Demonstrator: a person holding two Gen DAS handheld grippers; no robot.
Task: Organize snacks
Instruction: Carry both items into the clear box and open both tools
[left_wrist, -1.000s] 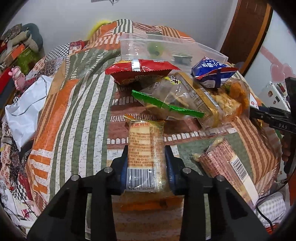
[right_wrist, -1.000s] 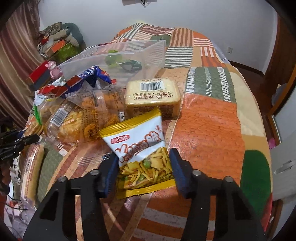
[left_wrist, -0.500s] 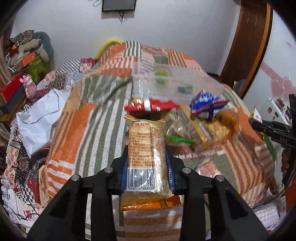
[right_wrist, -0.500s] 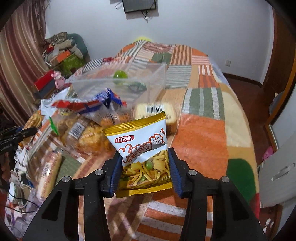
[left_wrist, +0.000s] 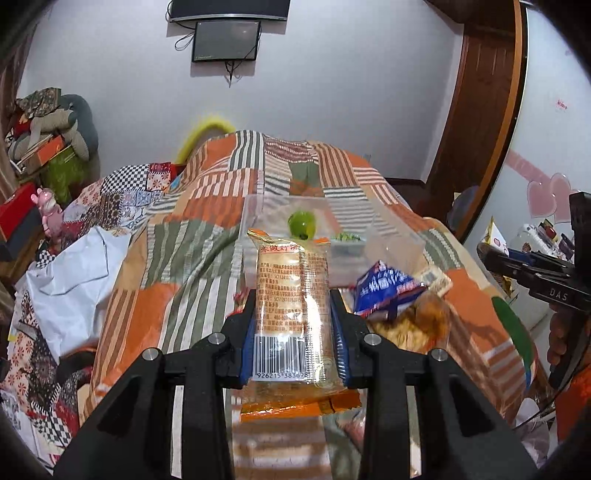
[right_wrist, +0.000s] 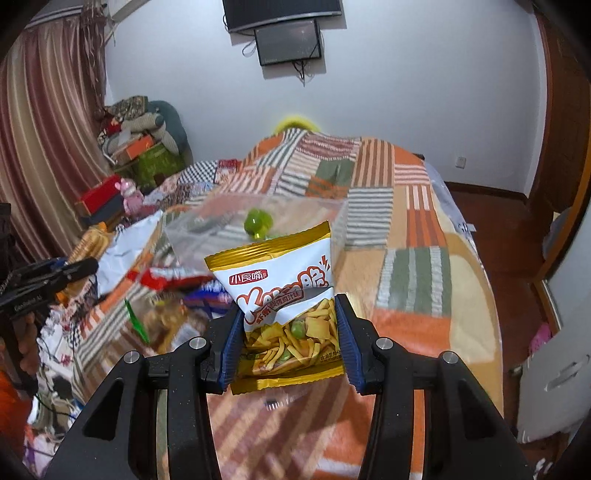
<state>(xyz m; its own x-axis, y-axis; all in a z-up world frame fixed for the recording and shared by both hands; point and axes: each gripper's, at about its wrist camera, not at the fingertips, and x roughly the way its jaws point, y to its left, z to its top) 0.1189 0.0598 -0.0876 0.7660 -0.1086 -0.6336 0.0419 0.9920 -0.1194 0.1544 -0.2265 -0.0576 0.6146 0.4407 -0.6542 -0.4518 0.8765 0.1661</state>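
Snacks are only at the start of being sorted: the clear box (left_wrist: 332, 236) on the bed (left_wrist: 207, 229) holds, as far as I can see, only a green round thing (left_wrist: 302, 224). The left tool (left_wrist: 293, 332) pinches a long cracker pack (left_wrist: 291, 302) and the right tool (right_wrist: 288, 332) pinches a white-and-gold chip bag (right_wrist: 284, 291), both lifted with the box at 12 o'clock. I judge most work is left, because the blue packet (left_wrist: 384, 286) and other bags lie in a pile at 2 o'clock from the left tool.

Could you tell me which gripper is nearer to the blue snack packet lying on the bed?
Probably the left. The left gripper, shut on the orange cracker pack, has the blue snack packet just off its right finger. The right gripper, holding the yellow-white chip bag, sits farther right.
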